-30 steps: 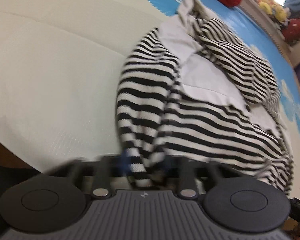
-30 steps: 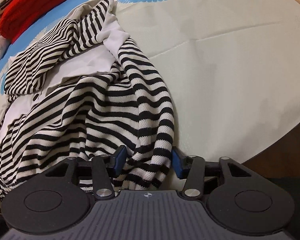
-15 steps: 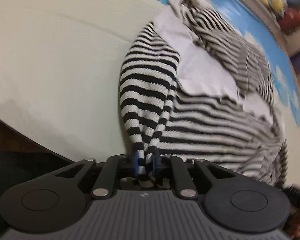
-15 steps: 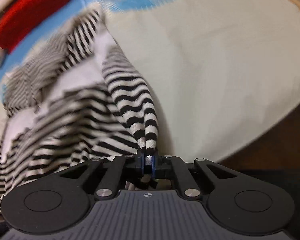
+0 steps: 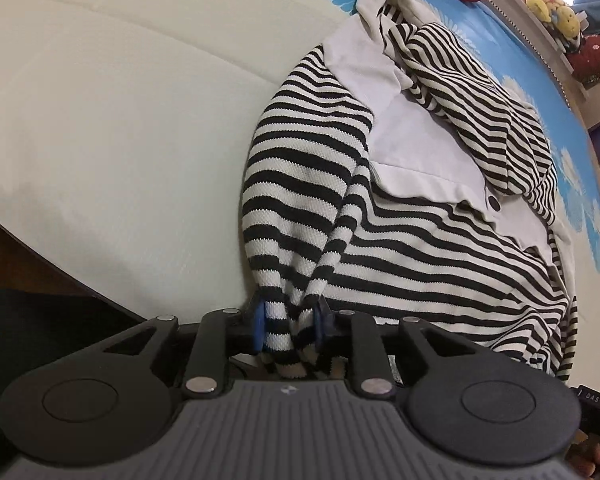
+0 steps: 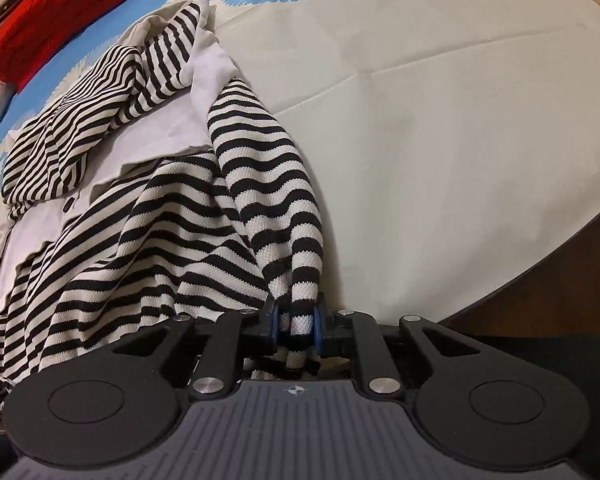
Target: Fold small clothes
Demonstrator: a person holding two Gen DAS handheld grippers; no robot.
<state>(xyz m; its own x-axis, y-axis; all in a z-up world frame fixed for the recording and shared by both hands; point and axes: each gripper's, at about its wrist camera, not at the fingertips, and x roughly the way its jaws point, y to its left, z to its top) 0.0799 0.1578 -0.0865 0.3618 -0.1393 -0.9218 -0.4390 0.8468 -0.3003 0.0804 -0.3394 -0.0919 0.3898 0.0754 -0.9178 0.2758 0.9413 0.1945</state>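
**Holding a striped knit by two gathered corners**

Gripping the near edge of the striped garment (image 5: 400,240), you have a bunched corner in each gripper. The left gripper (image 5: 288,322) has a thick wad of knit between its blue pads, and its jaws are opening, with the cloth sitting between them. The right gripper (image 6: 298,326) pinches a narrower rolled tube of the same knit, and its jaws are opening too, fabric still filling the gap.

The garment lies spread across the cream surface (image 5: 120,120), its far part crumpled over a pale lining panel (image 5: 416,148) toward the blue-printed area. A red knit item (image 6: 60,4) sits well apart beyond it.

Expect this cloth to handle soft, light and floppy: it drapes into folds wherever it is unsupported and will not keep a straight edge by itself. The textured knit looks grippy, not slippery, but a thick bunch can slide out as the jaws loosen. You would likely do better taking hold at a flat hem corner, one or two layers deep, rather than a rolled wad.
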